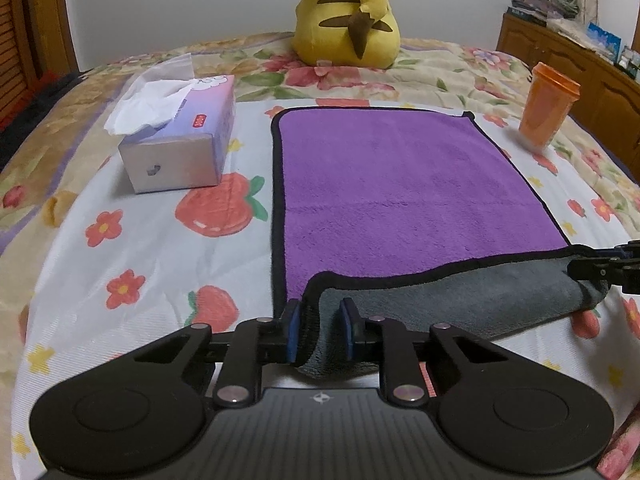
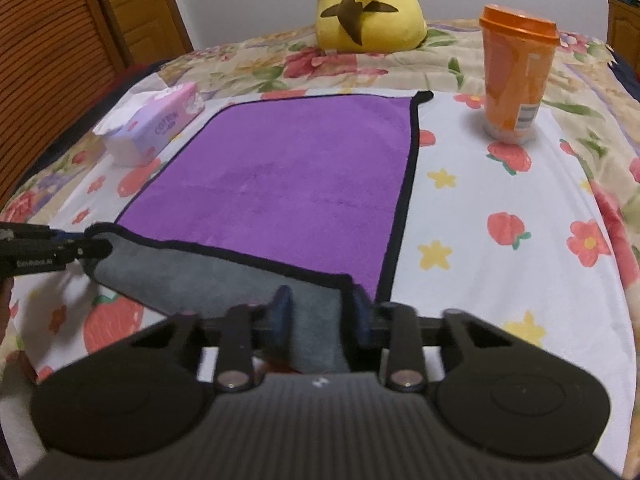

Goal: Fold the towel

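Observation:
A purple towel (image 1: 400, 176) with a black hem and grey underside lies flat on the flowered bedspread; it also shows in the right wrist view (image 2: 280, 184). Its near edge is lifted and turned over, showing the grey side (image 1: 440, 300). My left gripper (image 1: 320, 320) is shut on the towel's near left corner. My right gripper (image 2: 320, 312) is shut on the near right corner; it also shows at the right edge of the left wrist view (image 1: 600, 270). The left gripper shows at the left edge of the right wrist view (image 2: 52, 250).
A tissue box (image 1: 180, 140) stands left of the towel. An orange lidded cup (image 2: 516, 76) stands to the right. A yellow plush toy (image 1: 348, 12) sits at the far side of the bed. A wooden cabinet (image 1: 580, 68) is beyond the bed's right edge.

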The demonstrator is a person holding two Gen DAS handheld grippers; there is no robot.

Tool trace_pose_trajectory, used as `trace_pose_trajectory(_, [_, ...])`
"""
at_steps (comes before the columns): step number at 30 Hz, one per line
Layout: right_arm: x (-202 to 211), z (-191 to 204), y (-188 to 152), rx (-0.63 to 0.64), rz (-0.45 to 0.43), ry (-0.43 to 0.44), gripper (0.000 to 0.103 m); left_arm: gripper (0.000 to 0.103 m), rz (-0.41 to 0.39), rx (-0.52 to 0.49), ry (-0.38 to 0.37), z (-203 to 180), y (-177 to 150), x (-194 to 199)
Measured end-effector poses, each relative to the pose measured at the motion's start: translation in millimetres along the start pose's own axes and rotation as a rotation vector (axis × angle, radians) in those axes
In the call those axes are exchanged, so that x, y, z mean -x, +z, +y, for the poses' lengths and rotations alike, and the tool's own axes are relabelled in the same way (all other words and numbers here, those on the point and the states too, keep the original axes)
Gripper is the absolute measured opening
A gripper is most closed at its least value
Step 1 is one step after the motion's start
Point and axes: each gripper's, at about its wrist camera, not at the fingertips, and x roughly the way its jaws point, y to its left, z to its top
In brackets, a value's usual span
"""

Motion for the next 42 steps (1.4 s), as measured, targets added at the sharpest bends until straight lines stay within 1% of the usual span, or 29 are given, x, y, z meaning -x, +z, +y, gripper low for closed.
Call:
trace_pose_trajectory(1, [-1,0,-1,0.004,0.003,0.002,0.026,0.023,0.0,0.0,0.001,0,0,0])
trace_pose_trajectory(2, [0,0,-1,0.008,0.005,0.005,0.022,0.02,0.001,0.0,0.002,0,0,0])
trace_pose_trajectory(4, [-1,0,-1,0.016,0.006,0.005,0.02,0.015,0.0,-0.002,0.003,0,0,0])
trace_pose_trajectory(5, [-1,1,-2,0.022,0.005,0.004,0.012,0.012,-0.002,-0.003,0.001,-1,0,0])
trace_pose_trajectory(6, [0,1,-2,0.026,0.003,0.003,0.005,0.011,-0.003,-0.004,-0.003,-1,0,1])
trace_pose_trajectory(8, [1,1,-2,0.028,-0.007,0.003,0.005,0.009,-0.015,-0.01,-0.008,-1,1,3])
trace_pose_trajectory(11, [3,0,0,0.031,-0.023,0.0,0.005,0.008,-0.054,-0.02,-0.011,-5,4,12])
trace_pose_trajectory(18, [15,-5,7,0.016,-0.093,0.008,0.005,0.008,-0.122,-0.015,-0.017,-9,12,26])
trace_pose_trajectory(24, [20,-6,12,0.013,-0.131,0.016,0.005,0.008,-0.169,-0.005,-0.018,-9,17,37])
trace_pose_trajectory(32, [33,-3,22,0.034,-0.203,0.031,0.005,0.008,-0.233,0.003,-0.026,-13,23,53])
trace_pose_trajectory(36, [36,-2,26,0.048,-0.227,0.032,0.005,0.008,-0.253,0.002,-0.027,-14,26,56])
trace_pose_trajectory(42, [33,-4,28,0.067,-0.242,0.023,0.005,0.008,-0.26,0.007,-0.015,-13,29,54])
